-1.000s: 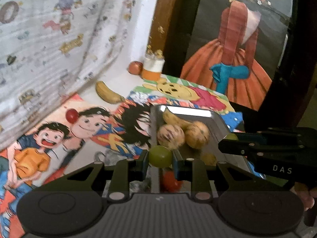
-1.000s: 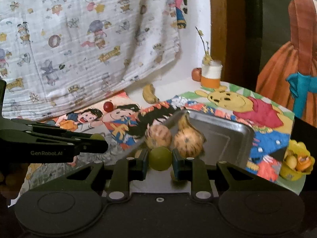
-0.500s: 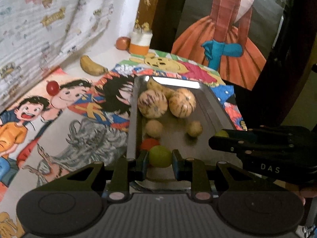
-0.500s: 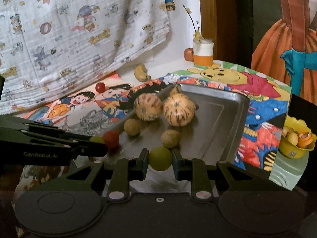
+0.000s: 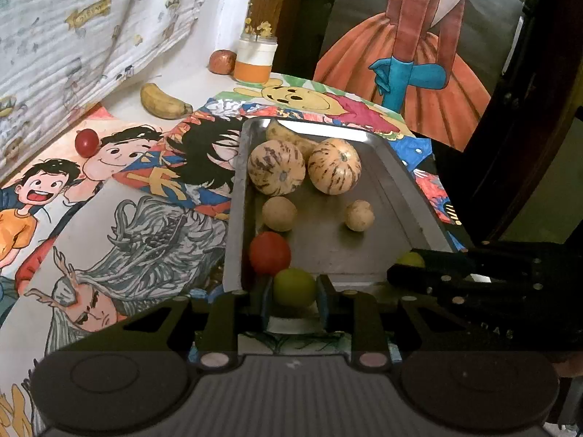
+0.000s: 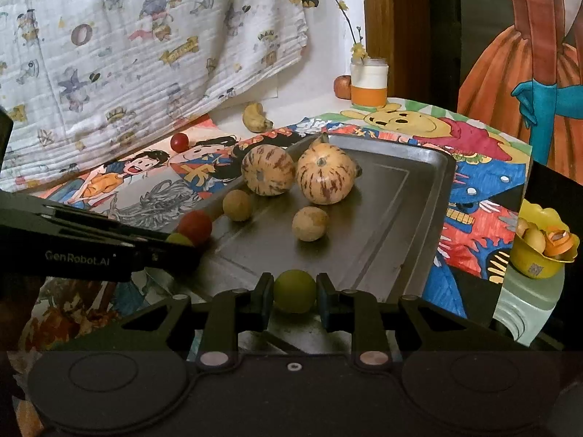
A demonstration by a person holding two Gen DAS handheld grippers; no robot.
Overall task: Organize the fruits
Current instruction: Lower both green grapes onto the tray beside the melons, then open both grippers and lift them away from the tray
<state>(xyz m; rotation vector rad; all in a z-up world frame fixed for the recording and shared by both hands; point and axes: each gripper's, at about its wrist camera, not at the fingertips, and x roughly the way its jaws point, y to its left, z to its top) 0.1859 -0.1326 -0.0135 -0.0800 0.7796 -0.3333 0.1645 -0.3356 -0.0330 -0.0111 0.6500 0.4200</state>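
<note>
Both my tongs point down at a slant toward the near end of the metal tray. My left gripper is pinched on a green fruit, which sits just over the tray's near left rim, right beside the red tomato in that corner. My right gripper is clamped on a second green fruit, over the near edge of the tray. Each tool shows in the other's view: the right one reaches in from the right of the left wrist view, the left one from the left of the right wrist view, each with its fruit at its tip.

In the tray lie two striped melons side by side toward the far end, a yellowish fruit behind them, and two small tan round fruits nearer me, well apart from each other. Outside it, on the cartoon-print cloth, a small red fruit lies at the left; farther back are a banana, a reddish apple and an orange-and-white jar. A yellow bowl stands off to the right.

Compared with a second ago, both hands have sunk and tipped downward: the tray now fills the middle of both views, and the tomato and tan fruits, then mostly hidden behind my fingers, show clearly. Both grips are unchanged.
</note>
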